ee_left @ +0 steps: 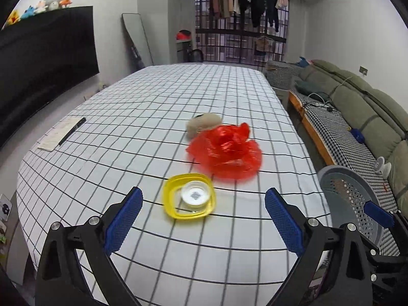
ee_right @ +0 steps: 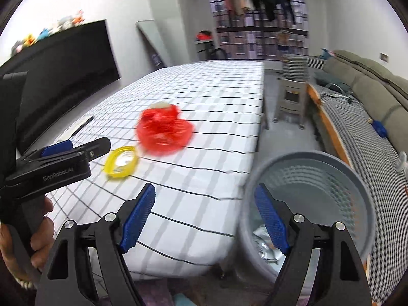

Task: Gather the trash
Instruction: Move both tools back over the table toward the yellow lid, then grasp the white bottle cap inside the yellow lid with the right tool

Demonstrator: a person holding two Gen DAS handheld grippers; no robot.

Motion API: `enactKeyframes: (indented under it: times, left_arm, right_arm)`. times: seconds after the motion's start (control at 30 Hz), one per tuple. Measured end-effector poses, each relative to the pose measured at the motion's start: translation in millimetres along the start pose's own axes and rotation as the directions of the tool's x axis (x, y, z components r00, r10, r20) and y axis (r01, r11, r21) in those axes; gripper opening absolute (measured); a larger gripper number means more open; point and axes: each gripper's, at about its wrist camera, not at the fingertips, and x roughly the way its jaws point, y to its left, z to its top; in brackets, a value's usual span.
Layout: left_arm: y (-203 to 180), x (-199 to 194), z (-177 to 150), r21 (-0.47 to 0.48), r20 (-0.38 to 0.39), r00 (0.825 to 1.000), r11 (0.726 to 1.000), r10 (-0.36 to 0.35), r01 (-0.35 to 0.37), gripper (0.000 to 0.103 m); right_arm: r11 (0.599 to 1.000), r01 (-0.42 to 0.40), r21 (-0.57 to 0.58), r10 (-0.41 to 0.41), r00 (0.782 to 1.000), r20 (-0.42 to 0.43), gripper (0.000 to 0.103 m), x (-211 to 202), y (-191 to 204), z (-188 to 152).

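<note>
A yellow plastic container [ee_left: 190, 195] with a clear round cup inside lies on the checked table just ahead of my open, empty left gripper [ee_left: 204, 215]. Beyond it lie a crumpled red plastic bag [ee_left: 227, 151] and a beige lump [ee_left: 204, 123]. A grey perforated trash basket [ee_right: 313, 193] stands beside the table's right edge, with silvery wrappers [ee_right: 265, 247] in its bottom. My right gripper [ee_right: 205, 219] is open and empty, over the table edge and the basket rim. The yellow container [ee_right: 121, 164], red bag [ee_right: 163, 132] and left gripper [ee_right: 54, 158] show in the right wrist view.
A notepad with a black pen [ee_left: 62, 132] lies at the table's left. A green sofa [ee_left: 362, 107] with a checked cover runs along the right. A large black TV [ee_left: 43, 58] hangs on the left wall. A grey stool [ee_right: 290, 102] stands past the table.
</note>
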Motion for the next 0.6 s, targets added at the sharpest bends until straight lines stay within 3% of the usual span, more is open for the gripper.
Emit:
enactKeyframes:
  times: [0.37,0.4,0.47,0.53,0.6]
  left_arm:
    - [88.2,19.0,-8.8,-0.044,-0.027,0.99,0.989,0.14,-0.141,0.095]
    - [93.5,20.7,-9.2,-0.049,-0.031,0.989,0.988,0.145,-0.146,0.095]
    - [103.9,23.6,-9.7,-0.063,-0.038,0.988,0.986,0.15,-0.152,0.095]
    - [112.3,26.9,-10.3,-0.076,-0.042,0.987,0.985,0.155,-0.158,0.095]
    - [120.4,30.3,-11.4,-0.085,-0.047,0.986,0.983,0.158,-0.162,0.095]
  right_arm:
    - [0.985,-0.122,-0.121,0.113,0.991,-0.076,0.076,59.6,83.5,29.2]
    - [0.982,-0.126,-0.139,0.115,0.99,-0.086,0.074,65.9,91.2,31.2]
    - [0.976,-0.142,-0.163,0.125,0.986,-0.111,0.058,77.2,103.0,34.1]
    - [0.97,-0.152,-0.188,0.126,0.981,-0.145,0.048,91.1,113.7,35.9]
    - [0.964,-0.165,-0.21,0.13,0.977,-0.172,0.043,102.8,123.1,37.8]
